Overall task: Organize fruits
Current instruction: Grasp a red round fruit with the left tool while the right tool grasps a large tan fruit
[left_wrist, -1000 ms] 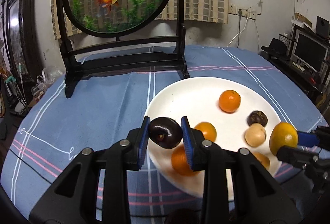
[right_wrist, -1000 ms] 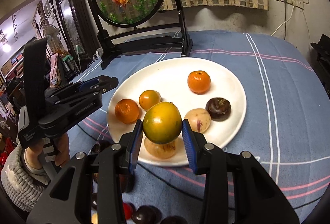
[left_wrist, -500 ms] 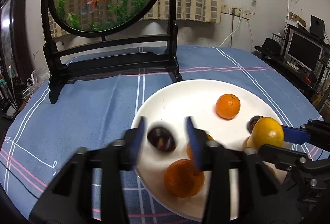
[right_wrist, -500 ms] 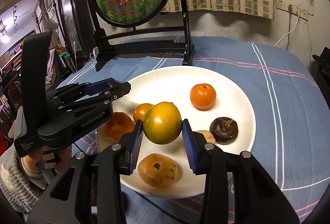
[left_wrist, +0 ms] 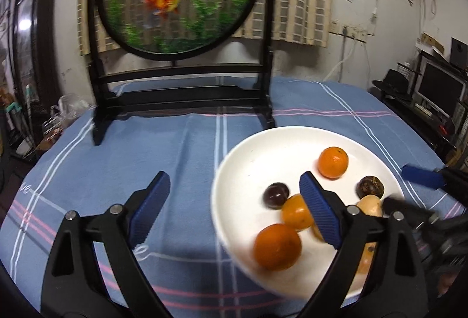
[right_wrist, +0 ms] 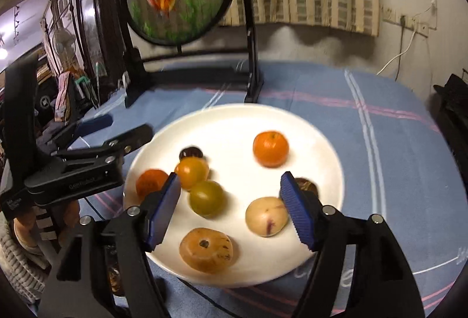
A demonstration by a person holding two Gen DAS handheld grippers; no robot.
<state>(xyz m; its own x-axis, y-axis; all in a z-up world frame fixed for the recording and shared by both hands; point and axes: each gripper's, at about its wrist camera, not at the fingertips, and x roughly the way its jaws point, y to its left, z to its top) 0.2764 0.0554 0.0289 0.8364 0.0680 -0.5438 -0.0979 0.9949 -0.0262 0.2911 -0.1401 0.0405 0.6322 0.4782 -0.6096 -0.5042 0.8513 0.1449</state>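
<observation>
Fruits lie on the white plate (right_wrist: 321,142) at frame centre: the green-yellow citrus (right_wrist: 206,198) sits free between the right tool's (right_wrist: 231,211) opening jaws; the left tool (left_wrist: 234,208) is opening too, gripping nothing, beside a dark plum (left_wrist: 275,195).

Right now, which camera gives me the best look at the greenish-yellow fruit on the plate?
The right wrist view: the greenish-yellow fruit lies whole on the plate. In the left wrist view it is mostly hidden behind that gripper's own finger.
</observation>
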